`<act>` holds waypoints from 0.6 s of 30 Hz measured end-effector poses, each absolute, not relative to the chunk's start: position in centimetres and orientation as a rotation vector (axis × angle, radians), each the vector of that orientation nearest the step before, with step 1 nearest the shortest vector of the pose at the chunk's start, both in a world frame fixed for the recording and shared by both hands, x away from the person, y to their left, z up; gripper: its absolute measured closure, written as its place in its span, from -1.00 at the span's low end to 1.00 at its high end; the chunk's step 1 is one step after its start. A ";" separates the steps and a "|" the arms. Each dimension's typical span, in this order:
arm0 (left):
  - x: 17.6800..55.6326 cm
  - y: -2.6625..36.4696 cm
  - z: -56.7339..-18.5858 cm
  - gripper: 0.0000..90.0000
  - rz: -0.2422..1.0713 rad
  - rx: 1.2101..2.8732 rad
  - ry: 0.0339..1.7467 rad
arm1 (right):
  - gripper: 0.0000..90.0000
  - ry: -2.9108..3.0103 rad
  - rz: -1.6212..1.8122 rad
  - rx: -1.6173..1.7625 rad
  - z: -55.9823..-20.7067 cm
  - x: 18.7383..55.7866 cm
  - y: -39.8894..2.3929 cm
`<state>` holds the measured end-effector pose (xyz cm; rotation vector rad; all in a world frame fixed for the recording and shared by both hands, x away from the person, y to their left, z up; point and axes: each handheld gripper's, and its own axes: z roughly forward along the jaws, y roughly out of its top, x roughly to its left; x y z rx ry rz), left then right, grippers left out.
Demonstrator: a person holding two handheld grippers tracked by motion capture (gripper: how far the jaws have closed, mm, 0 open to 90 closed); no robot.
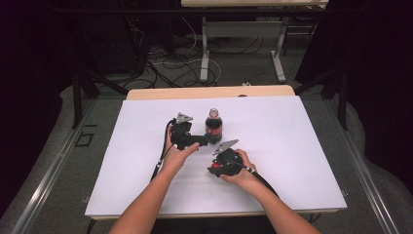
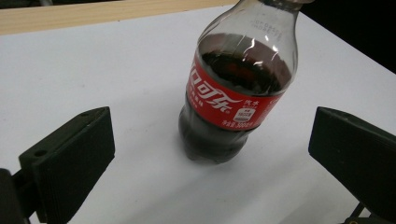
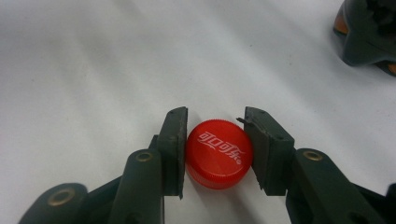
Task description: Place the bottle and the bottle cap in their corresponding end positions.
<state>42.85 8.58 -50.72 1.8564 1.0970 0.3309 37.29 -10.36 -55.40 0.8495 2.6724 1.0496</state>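
The cola bottle (image 1: 213, 126) stands upright on the white worktop (image 1: 292, 146), its long axis vertical, its neck open at the top. The left tool (image 1: 207, 140) is released: in the left gripper view its 2 jaws stand wide apart on either side of the bottle (image 2: 236, 93), which sits just ahead between them, not touched by either. The right tool (image 1: 213, 169) is clenched on the red cap (image 3: 218, 153); in the right gripper view both jaws press the cap's ribbed edge, with its printed top facing up toward the camera and the worktop (image 3: 93, 60) just beneath it.

The move ahead, as I judge it, turns on 1 relation: the bottle lies forward of the right tool and a little to its left, near but clearly apart, and its mouth sits higher than the cap is held now. The left tool is much the nearer of the 2 to the bottle, so it looks placed to close on the body and steady it. The cap's flat face would have to stay square to the bottle's upright axis to seat on the thread.
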 end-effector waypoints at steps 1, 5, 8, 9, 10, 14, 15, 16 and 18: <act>42.8 8.6 -50.7 -0.99 0.328 1.860 1.100 | 0.33 2.671 1.050 0.852 -55.4 37.3 -10.4; 42.8 8.7 -50.7 -0.99 0.315 1.847 1.104 | 0.19 2.673 1.040 0.844 -55.4 37.2 -10.3; 42.8 8.7 -50.7 -0.99 0.308 1.844 1.112 | 0.04 2.667 1.046 0.849 -55.5 37.2 -10.2; 42.7 8.7 -50.7 -0.99 0.309 1.845 1.111 | -0.02 2.659 1.044 0.861 -55.5 37.1 -10.2; 42.7 8.8 -50.7 -0.99 0.316 1.849 1.105 | -0.09 2.654 1.046 0.870 -55.4 37.1 -10.2; 42.7 8.9 -50.6 -0.99 0.312 1.853 1.111 | -0.28 2.649 1.069 0.889 -55.2 37.3 -10.4; 42.6 8.9 -50.6 -0.99 0.312 1.852 1.112 | -0.34 2.637 1.077 0.890 -55.1 37.5 -10.4; 42.6 8.9 -50.6 -0.99 0.310 1.852 1.113 | -0.38 2.625 1.077 0.895 -54.9 37.5 -10.5; 42.6 8.9 -50.6 -0.99 0.308 1.846 1.120 | -0.49 2.622 1.079 0.911 -54.5 37.4 -10.6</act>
